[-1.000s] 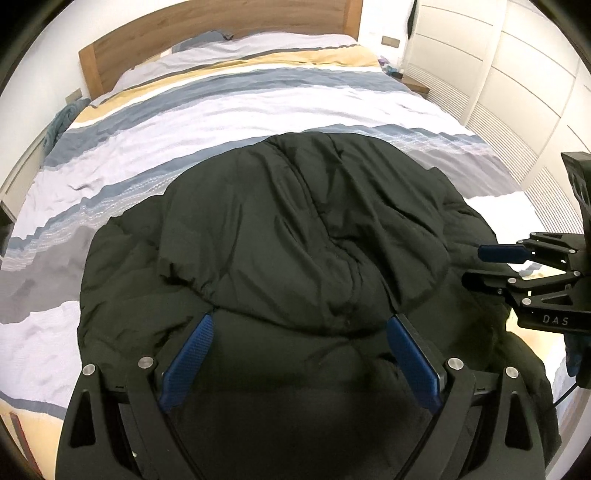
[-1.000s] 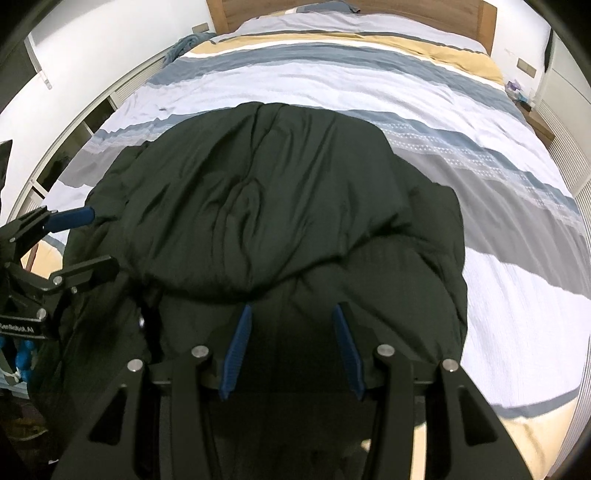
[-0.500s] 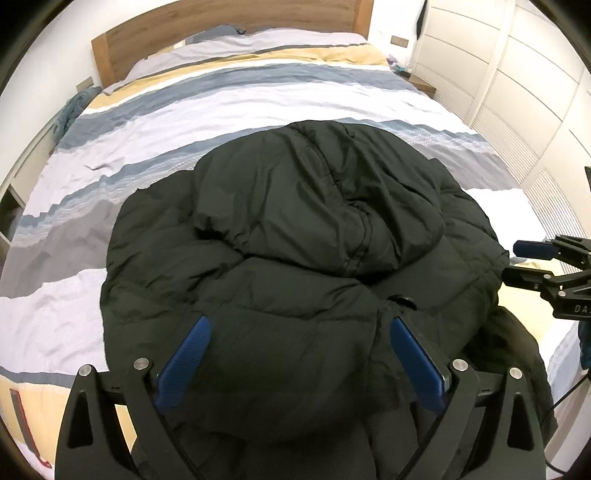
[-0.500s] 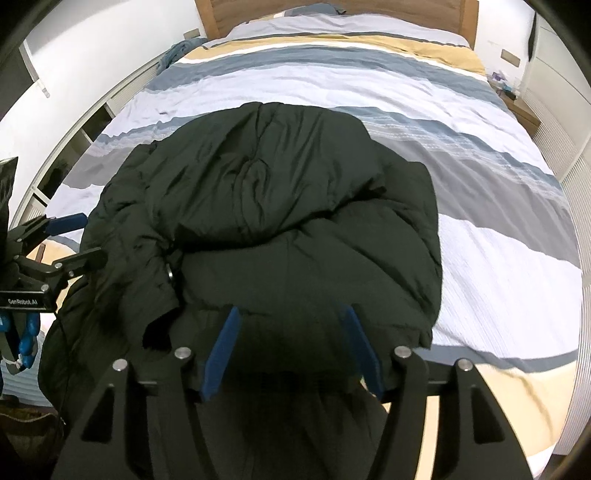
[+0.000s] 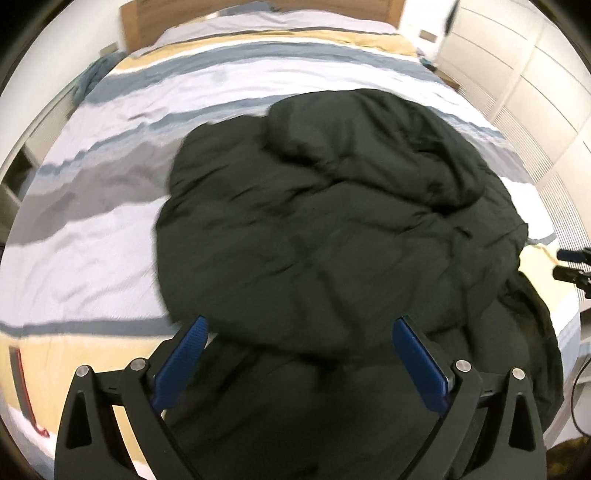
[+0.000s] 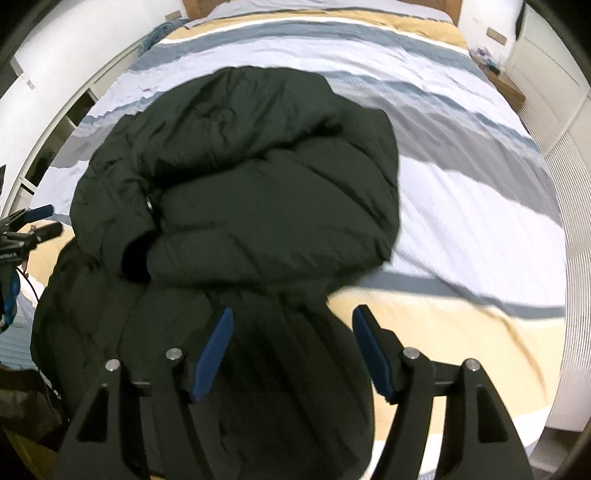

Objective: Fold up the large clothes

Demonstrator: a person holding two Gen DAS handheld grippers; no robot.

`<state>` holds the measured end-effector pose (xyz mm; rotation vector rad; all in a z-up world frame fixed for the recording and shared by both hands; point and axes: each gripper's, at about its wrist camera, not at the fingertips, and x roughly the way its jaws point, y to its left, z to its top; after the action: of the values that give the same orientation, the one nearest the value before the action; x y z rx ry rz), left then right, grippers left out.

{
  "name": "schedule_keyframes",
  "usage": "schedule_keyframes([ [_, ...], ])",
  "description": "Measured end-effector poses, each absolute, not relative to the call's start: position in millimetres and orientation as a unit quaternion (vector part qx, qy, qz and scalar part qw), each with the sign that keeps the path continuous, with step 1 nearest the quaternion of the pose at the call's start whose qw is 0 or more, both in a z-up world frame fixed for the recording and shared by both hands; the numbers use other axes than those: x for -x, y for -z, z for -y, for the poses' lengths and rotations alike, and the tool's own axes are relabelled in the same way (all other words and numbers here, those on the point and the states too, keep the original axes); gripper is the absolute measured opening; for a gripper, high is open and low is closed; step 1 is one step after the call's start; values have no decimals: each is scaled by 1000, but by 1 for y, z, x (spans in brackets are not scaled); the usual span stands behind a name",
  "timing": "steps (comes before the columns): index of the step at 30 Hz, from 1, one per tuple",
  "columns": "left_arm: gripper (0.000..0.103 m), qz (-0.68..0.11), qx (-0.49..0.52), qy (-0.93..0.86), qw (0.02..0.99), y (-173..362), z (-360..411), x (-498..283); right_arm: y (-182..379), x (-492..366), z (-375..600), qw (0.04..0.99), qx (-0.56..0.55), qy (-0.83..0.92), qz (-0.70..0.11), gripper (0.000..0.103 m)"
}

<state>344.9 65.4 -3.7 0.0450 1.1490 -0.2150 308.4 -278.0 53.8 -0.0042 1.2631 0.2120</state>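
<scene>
You have both tools wide and empty, the right tool (image 6: pixel 291 349) having just been opening and the left tool (image 5: pixel 297 356) clear, letting the folded jacket (image 5: pixel 343 229) settle on the bed (image 5: pixel 92 258).

1. Ahead of both tools, the jacket (image 5: pixel 332 229) is dark, matt, puffy quilted cloth, creased all over.
2. Beneath it, the bedspread (image 6: pixel 461 206) is striped woven cloth, slightly wrinkled.
3. Farthest ahead, the headboard (image 5: pixel 140 22) is matt brown wood.
4. The left gripper (image 5: pixel 299 354) is matt black plastic with silvery metal pins and ribbed blue pads (image 5: pixel 181 362).
</scene>
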Motion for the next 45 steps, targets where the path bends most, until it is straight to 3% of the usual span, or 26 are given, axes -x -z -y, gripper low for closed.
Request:
schedule_keyframes([
  [17, 99, -557, 14, 94, 825, -1, -167, -306, -62, -217, 318, 765, -65, -4, -640, 67],
  [23, 99, -579, 56, 28, 813, 11, -198, -262, -33, -217, 333, 754, -69, -22, -652, 67],
  [45, 100, -677, 241, 39, 694, 124, -237, -158, 41, -137, 365, 694, -161, -36, -700, 70],
])
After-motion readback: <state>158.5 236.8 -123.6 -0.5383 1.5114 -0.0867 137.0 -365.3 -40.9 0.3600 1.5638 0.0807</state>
